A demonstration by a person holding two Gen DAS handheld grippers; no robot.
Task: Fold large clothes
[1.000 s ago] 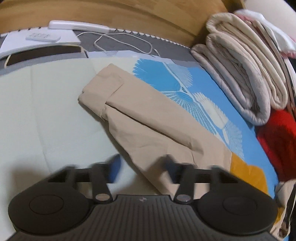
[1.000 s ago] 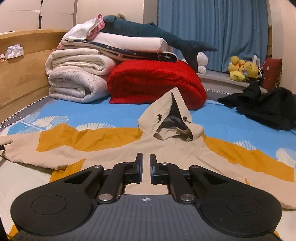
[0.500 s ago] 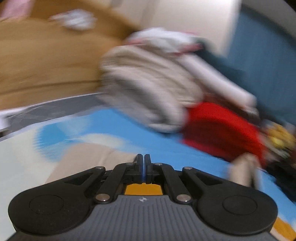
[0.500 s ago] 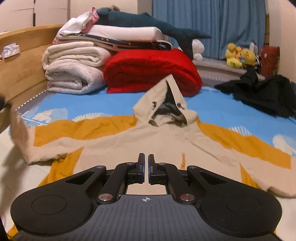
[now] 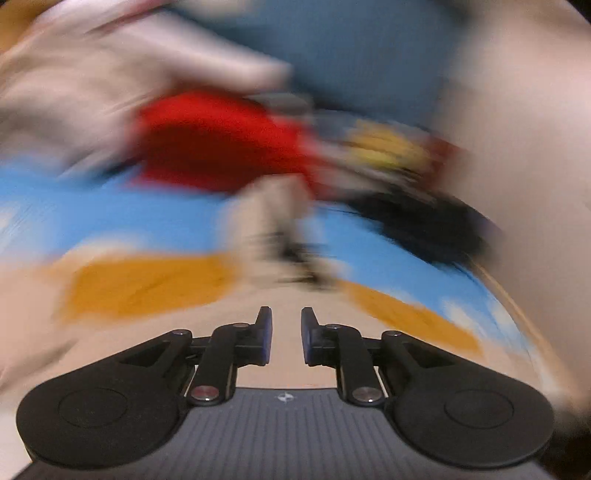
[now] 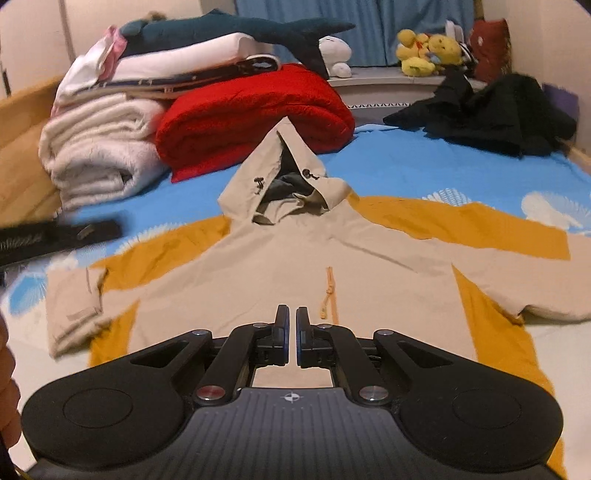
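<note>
A beige and mustard hooded jacket [image 6: 295,266] lies flat on the blue bed sheet, its hood [image 6: 284,184] pointing away. Its left sleeve [image 6: 74,306] lies folded back beside the body; the right sleeve [image 6: 517,251] stretches out. My right gripper [image 6: 291,332] hangs shut and empty over the chest, by the zipper pull [image 6: 327,295]. In the blurred left wrist view my left gripper [image 5: 286,332] hovers over the jacket [image 5: 147,284]. Its jaws are opening, a small gap with nothing between them. It also shows as a dark blur, the left gripper [image 6: 55,236], at the right wrist view's left edge.
A red blanket [image 6: 255,114] and rolled white blankets [image 6: 99,155] with a shark plush [image 6: 229,29] stand behind the hood. Black clothes [image 6: 487,114] lie at back right, plush toys [image 6: 424,51] on a ledge. A wooden headboard [image 6: 22,122] bounds the left. A hand [image 6: 7,387] shows at lower left.
The left gripper shut over the left sleeve, swept it in toward the jacket body, and now stands slightly apart with the sleeve lying folded. The right gripper drifted a little over the chest.
</note>
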